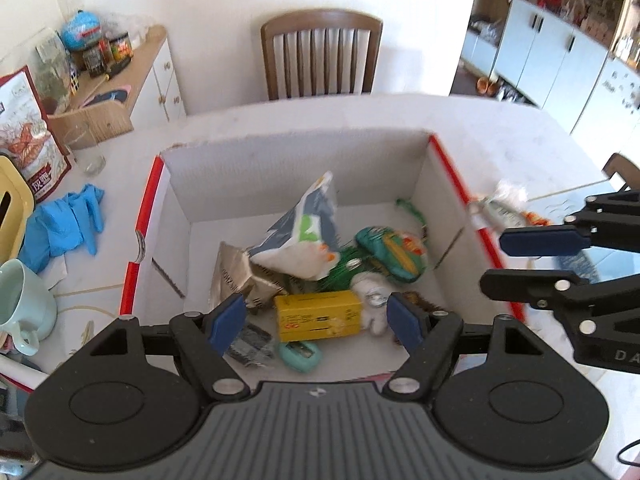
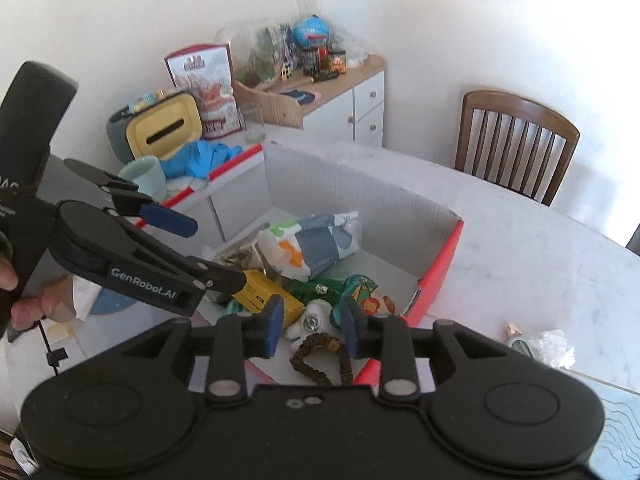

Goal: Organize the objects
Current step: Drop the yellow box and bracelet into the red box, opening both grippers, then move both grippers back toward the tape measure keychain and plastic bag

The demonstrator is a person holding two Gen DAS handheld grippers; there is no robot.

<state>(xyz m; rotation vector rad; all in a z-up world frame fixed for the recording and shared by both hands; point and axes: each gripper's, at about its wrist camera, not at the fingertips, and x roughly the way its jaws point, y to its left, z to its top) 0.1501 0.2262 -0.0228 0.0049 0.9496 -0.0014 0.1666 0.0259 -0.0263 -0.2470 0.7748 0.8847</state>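
Marble table (image 1: 500,136) w/ box (image 1: 296,152); both grippers (image 1: 316,320) (image 2: 310,328) open, empty.

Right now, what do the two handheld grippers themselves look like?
Both are matte black plastic with silver rivets and blue fingertip pads. The left gripper has white "GenRobot.AI" lettering on one finger arm and a thin black cable with a clip. The right gripper has two round discs on a ribbed body.

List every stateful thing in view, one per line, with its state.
left gripper: open, empty, above the box
right gripper: open, empty, above the box
cardboard box: open-topped, holding a pile of items
yellow carton: closed, lying on its side in the box
mint mug: tipped toward the camera, outside the box
blue gloves: crumpled on the table
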